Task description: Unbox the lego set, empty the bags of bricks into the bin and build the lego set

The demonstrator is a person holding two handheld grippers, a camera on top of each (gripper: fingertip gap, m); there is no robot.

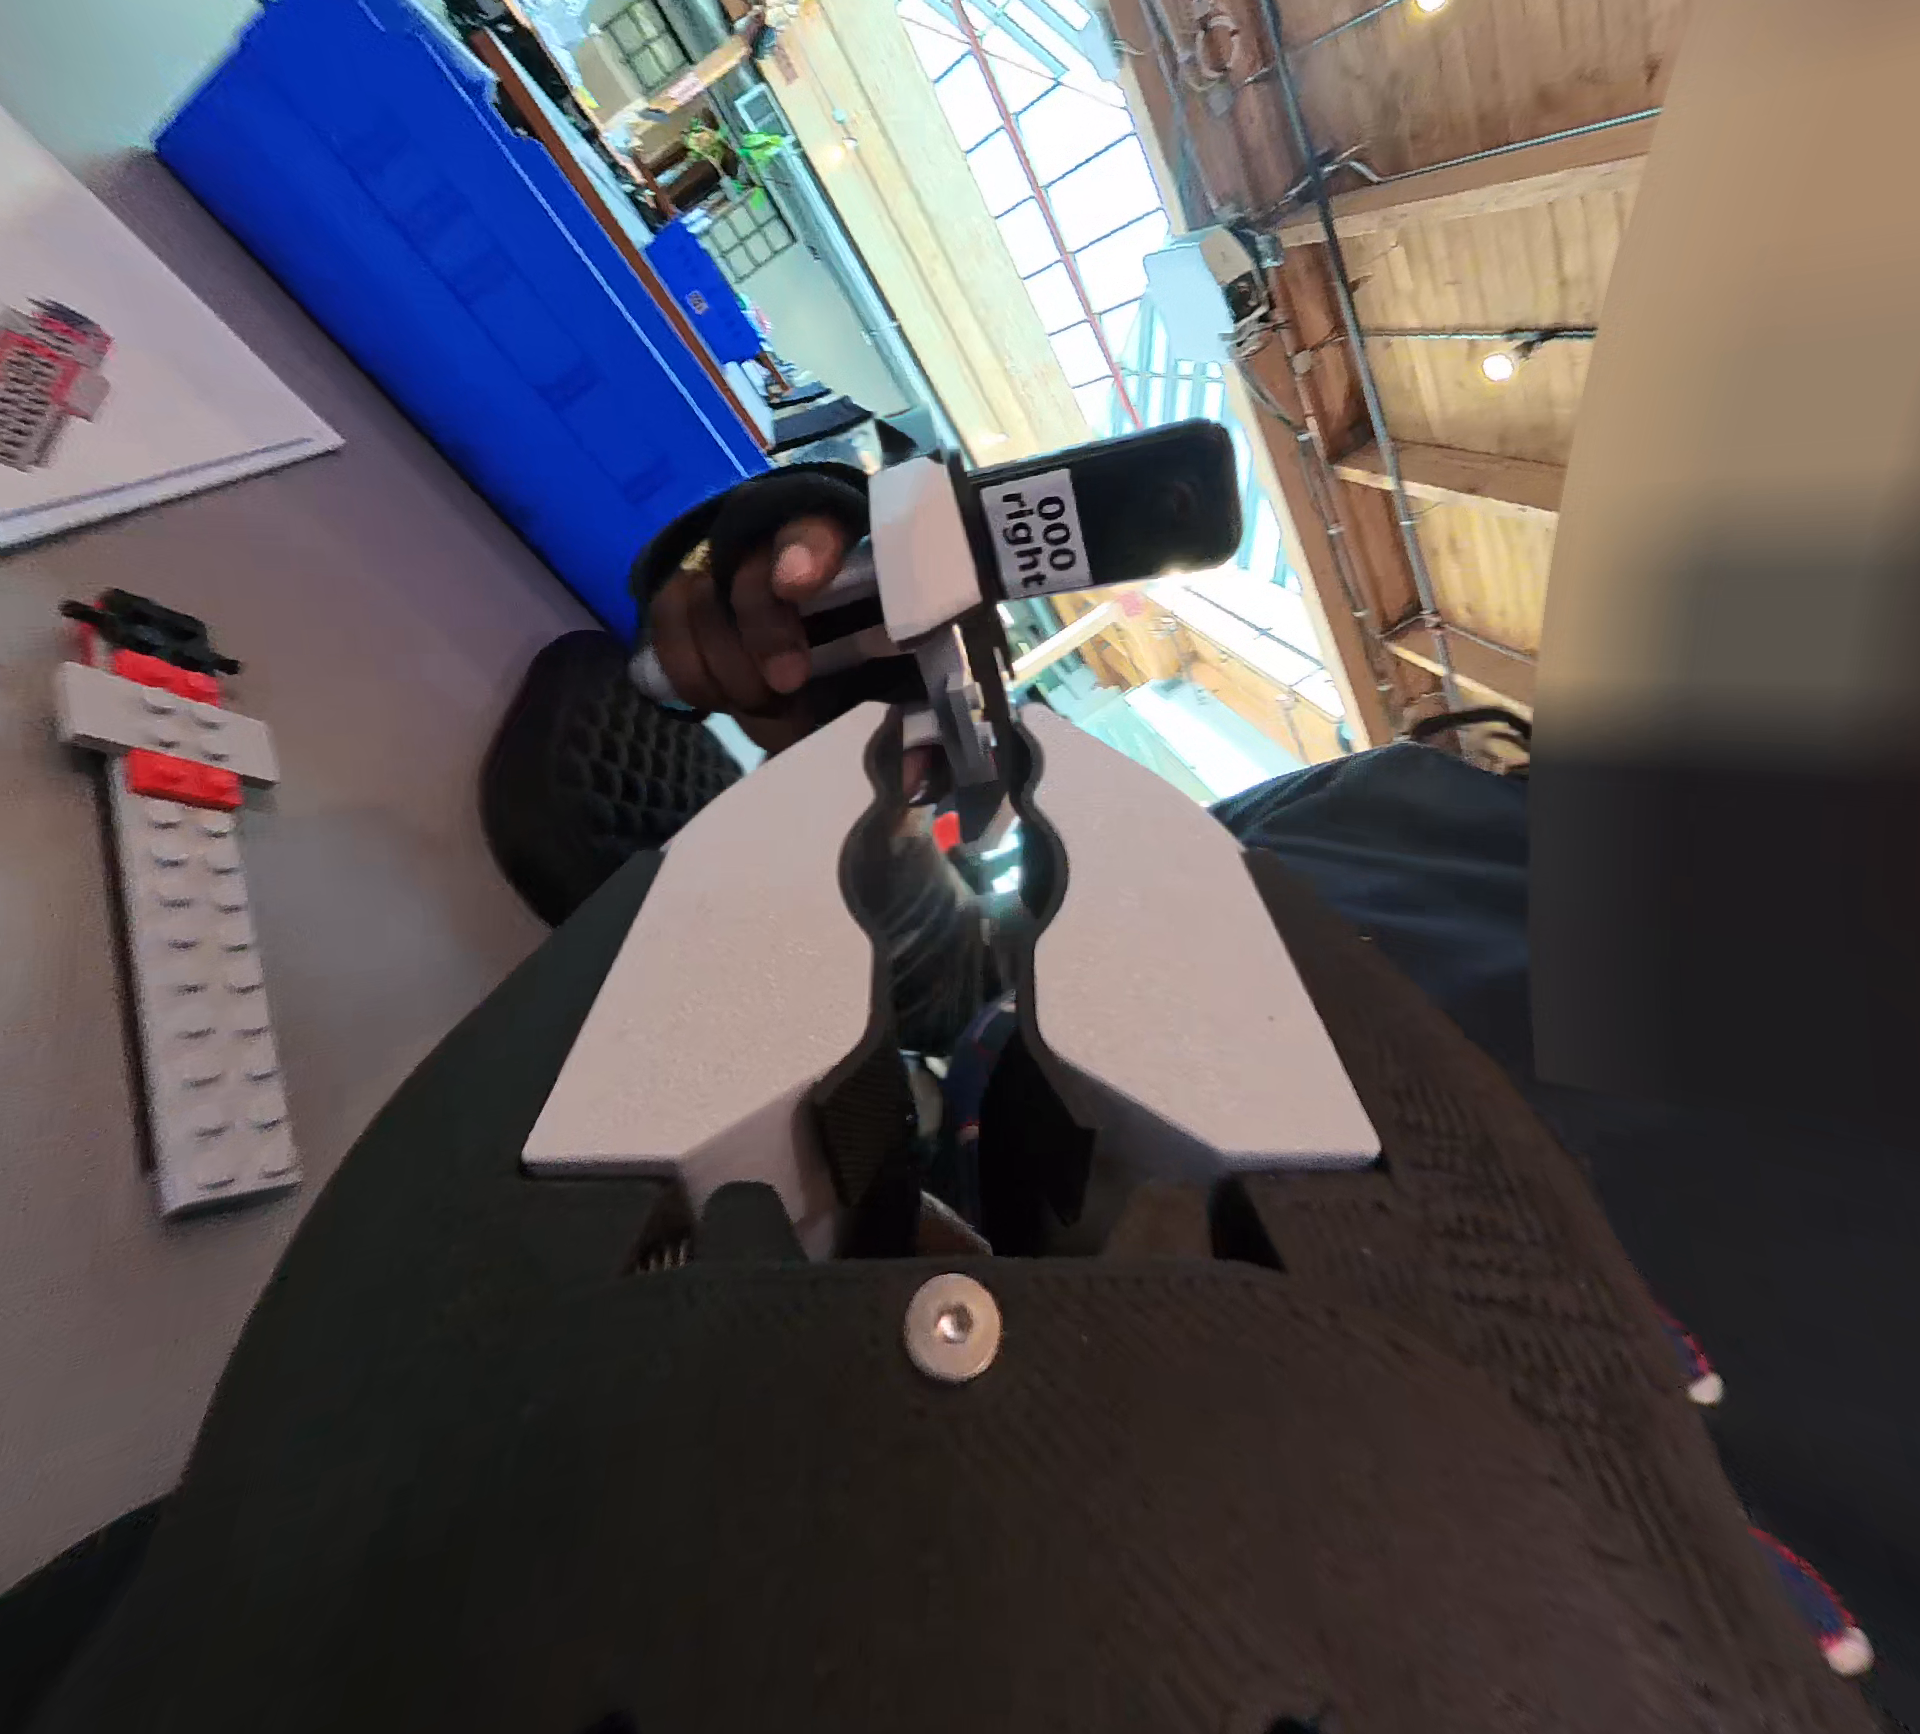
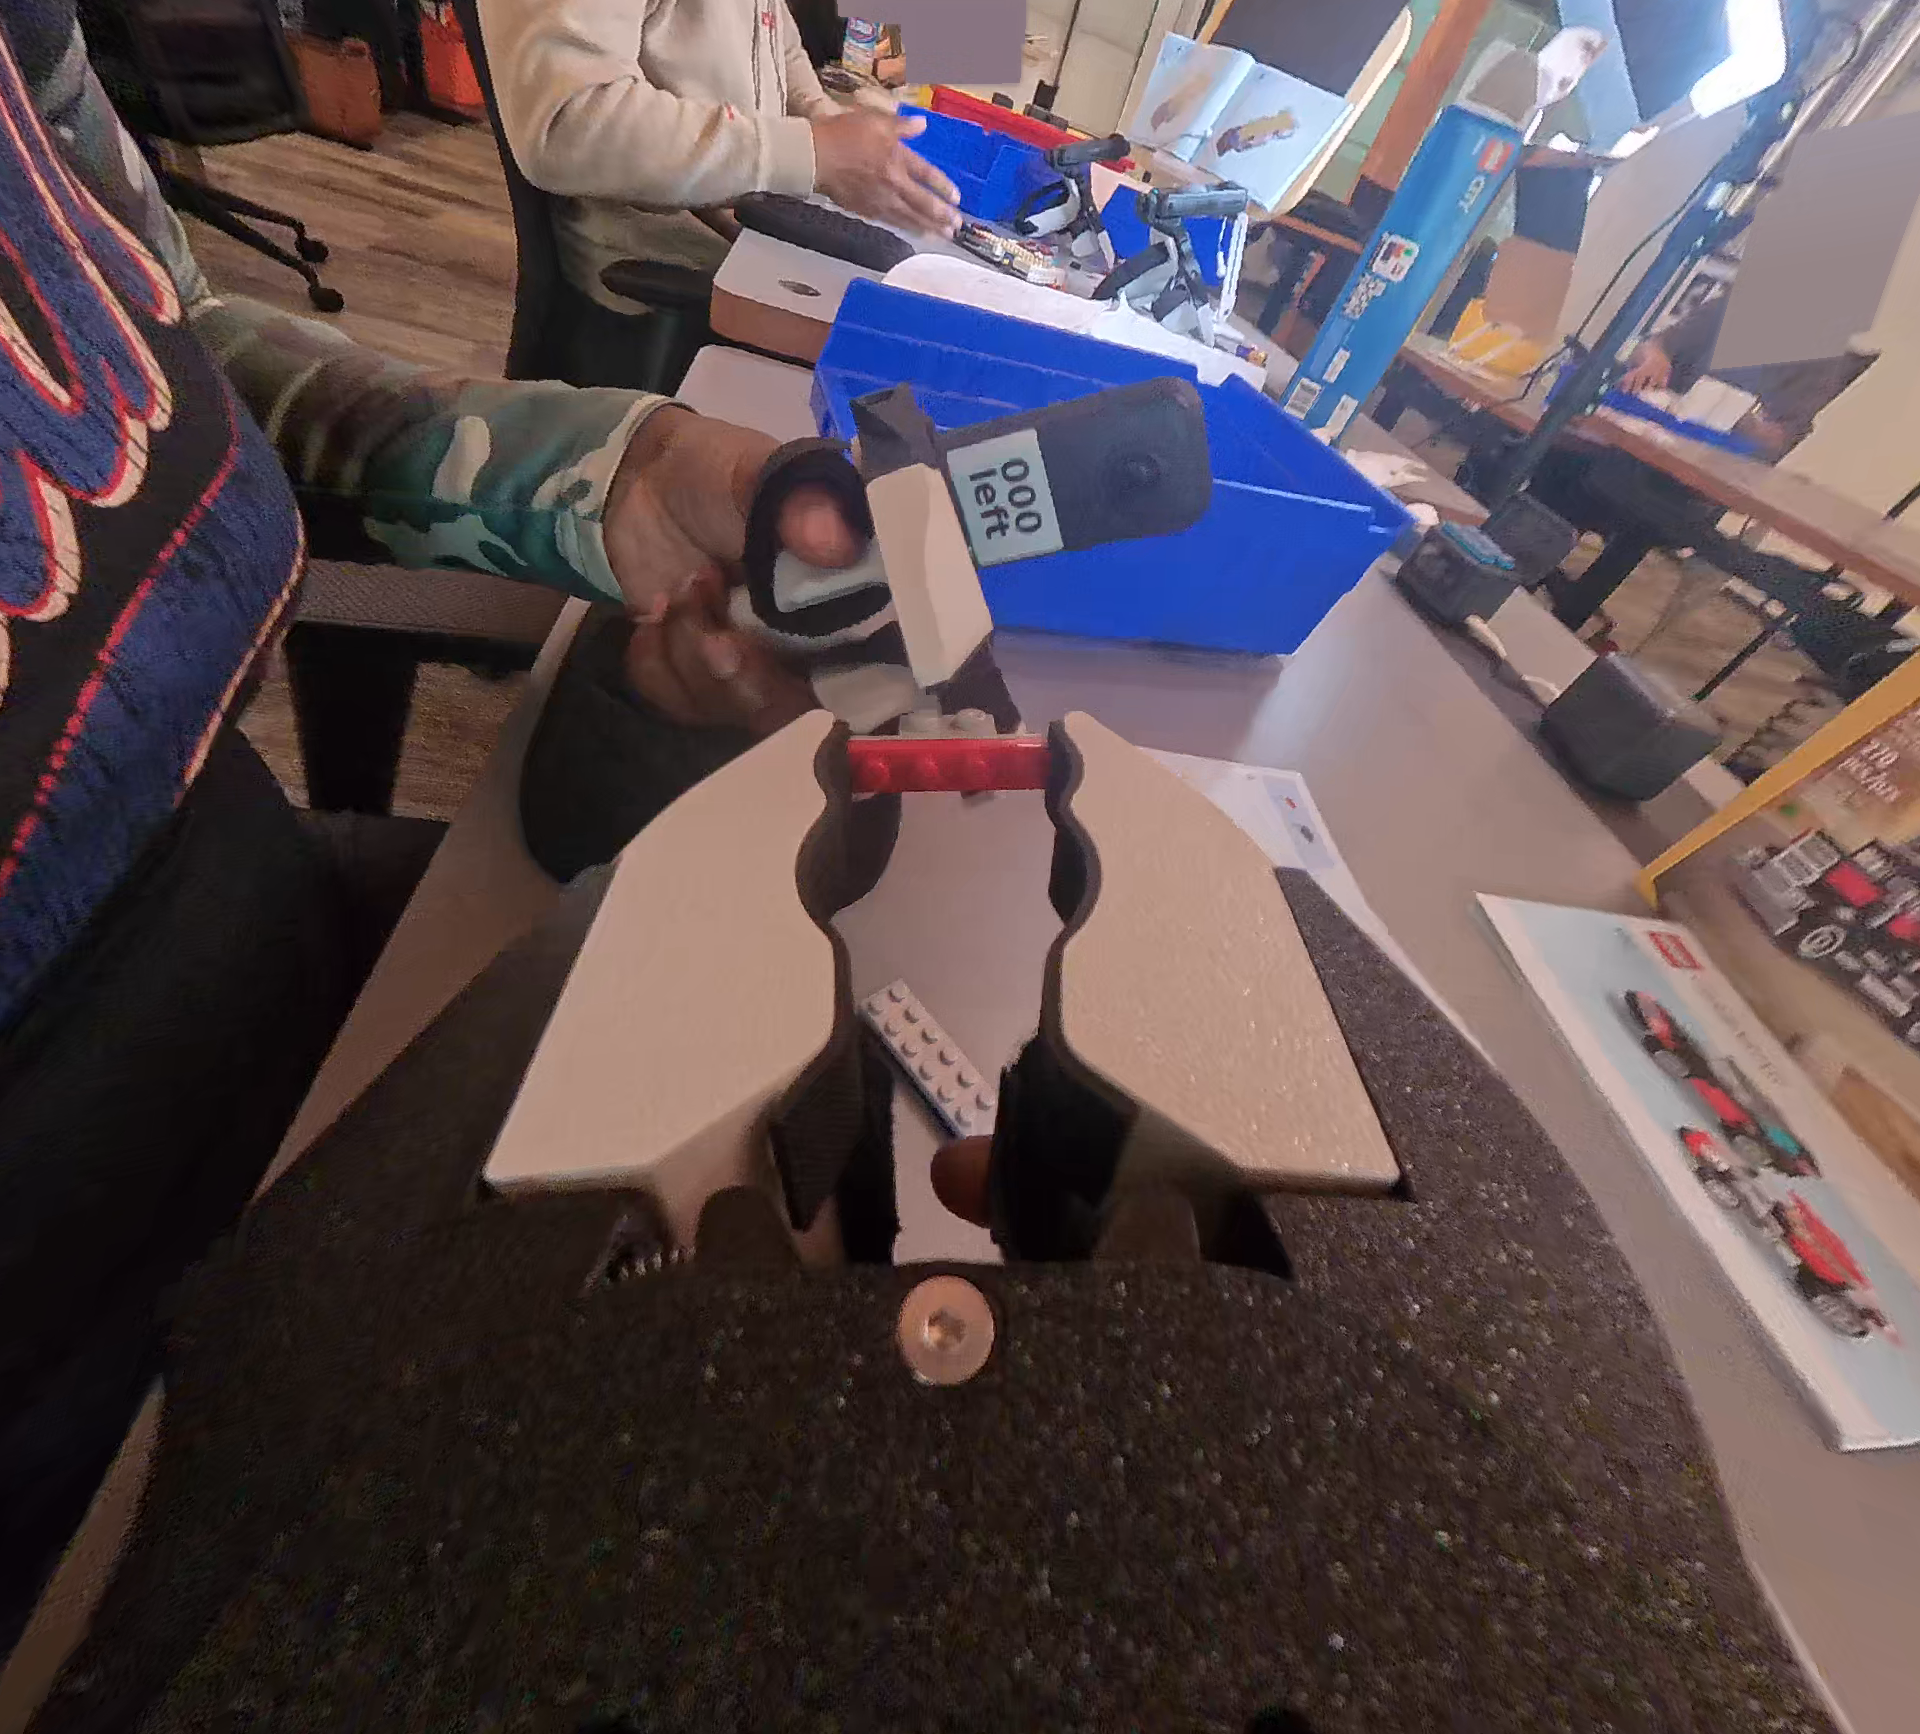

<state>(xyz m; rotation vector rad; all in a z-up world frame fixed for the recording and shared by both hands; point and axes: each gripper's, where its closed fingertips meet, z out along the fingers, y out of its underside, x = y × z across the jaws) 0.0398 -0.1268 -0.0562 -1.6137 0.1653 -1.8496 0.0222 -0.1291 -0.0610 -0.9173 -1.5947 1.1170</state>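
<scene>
My right gripper [image 2: 948,765] is shut on a red plate [image 2: 940,765], gripping it by its two ends above the table. A small grey brick [image 2: 945,720] sits on top of the red plate. My left gripper [image 1: 951,739] faces the right one, its narrow jaws closed on that grey brick [image 1: 940,734]. It also shows in the right wrist view [image 2: 940,692], coming down from above. A partial build [image 1: 177,905], a long grey plate with red and black parts, lies on the table. A loose grey plate [image 2: 930,1056] lies under my right gripper.
The blue bin [image 2: 1143,479] stands at the back of the grey table [image 2: 1403,728]. An instruction booklet [image 2: 1714,1165] and the set's box [image 2: 1829,895] lie to the right. A black block [image 2: 1621,728] sits near them. Another person [image 2: 644,53] works at the neighbouring table. Only a small space, under 4 cm, lies between the two pairs of fingers.
</scene>
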